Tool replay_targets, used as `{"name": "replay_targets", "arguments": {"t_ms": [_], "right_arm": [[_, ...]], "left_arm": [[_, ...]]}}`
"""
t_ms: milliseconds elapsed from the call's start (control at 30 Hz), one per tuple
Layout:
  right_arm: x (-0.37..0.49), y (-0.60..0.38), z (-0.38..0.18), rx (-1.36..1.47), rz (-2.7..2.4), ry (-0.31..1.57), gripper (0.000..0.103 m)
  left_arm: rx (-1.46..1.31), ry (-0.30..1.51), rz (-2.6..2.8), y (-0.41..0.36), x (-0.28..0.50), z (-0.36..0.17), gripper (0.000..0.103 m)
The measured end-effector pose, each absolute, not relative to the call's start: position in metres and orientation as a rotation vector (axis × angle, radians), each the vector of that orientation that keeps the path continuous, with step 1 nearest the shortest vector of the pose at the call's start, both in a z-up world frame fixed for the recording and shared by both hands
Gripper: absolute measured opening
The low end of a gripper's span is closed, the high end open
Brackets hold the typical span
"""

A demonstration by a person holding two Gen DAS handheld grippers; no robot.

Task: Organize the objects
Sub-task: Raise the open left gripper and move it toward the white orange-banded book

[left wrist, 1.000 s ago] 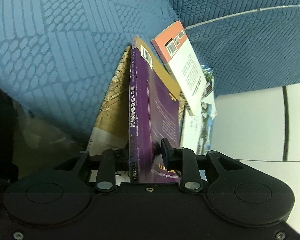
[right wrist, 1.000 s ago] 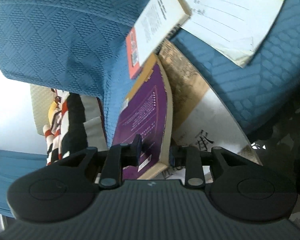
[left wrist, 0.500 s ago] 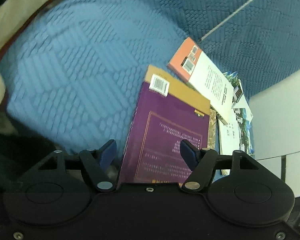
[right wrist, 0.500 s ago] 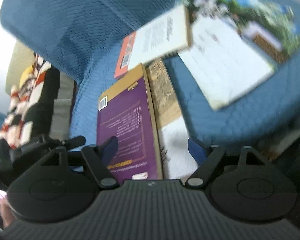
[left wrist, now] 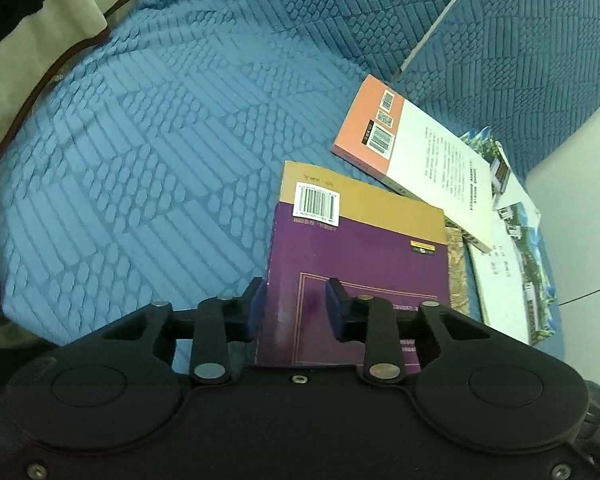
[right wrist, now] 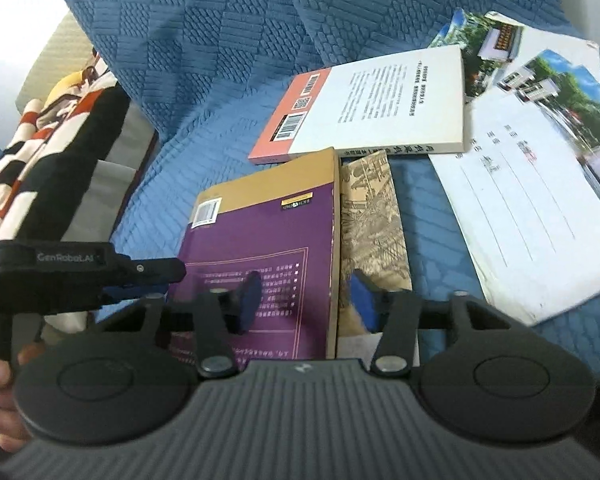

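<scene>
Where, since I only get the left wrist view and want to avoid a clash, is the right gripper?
Observer: The right gripper hovers over the right edge of the purple book. Its jaws have just been closing and pinch nothing.
Operator: What is under that book?
Observer: A booklet with a brown drawing, white at its near end, sticks out along the book's right side.
Operator: Anything off to the left?
Observer: A red, black and white striped cloth lies there on the blue cover.
</scene>
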State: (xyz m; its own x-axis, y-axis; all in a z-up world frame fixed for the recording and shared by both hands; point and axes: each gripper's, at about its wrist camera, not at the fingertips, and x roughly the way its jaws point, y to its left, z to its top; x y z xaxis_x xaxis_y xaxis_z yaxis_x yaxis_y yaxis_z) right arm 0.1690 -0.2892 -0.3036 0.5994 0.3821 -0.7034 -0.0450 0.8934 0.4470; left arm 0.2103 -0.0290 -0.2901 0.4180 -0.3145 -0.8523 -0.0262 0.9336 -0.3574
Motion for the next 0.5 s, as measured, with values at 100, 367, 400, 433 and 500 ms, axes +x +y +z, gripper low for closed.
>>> {"name": "replay_targets", "arguments": {"t_ms": [100, 367, 400, 433, 500], "right_arm": [[0.172, -0.285, -0.303, 0.376, 0.250, 0.890, 0.038], [0.168, -0.291, -0.300, 0.372, 0.242, 0.891, 0.030], [0.166, -0.291, -0.299, 0.362, 0.238, 0.888, 0.030], [0.164, -0.291, -0.298, 0.349, 0.232, 0.887, 0.030], [0.160, -0.292, -0.298, 0.333, 0.222, 0.889, 0.029]], "left_arm": [[-0.327, 1.129, -0.183, -0.031, 0.211, -0.291, 0.027], [-0.317, 1.150, -0.196, -0.036, 0.207, -0.290, 0.027], [-0.316, 1.154, -0.200, -0.038, 0.206, -0.290, 0.027], [-0.315, 1.157, -0.202, -0.040, 0.204, -0.290, 0.027], [-0.311, 1.163, -0.206, -0.043, 0.202, -0.289, 0.027]]}}
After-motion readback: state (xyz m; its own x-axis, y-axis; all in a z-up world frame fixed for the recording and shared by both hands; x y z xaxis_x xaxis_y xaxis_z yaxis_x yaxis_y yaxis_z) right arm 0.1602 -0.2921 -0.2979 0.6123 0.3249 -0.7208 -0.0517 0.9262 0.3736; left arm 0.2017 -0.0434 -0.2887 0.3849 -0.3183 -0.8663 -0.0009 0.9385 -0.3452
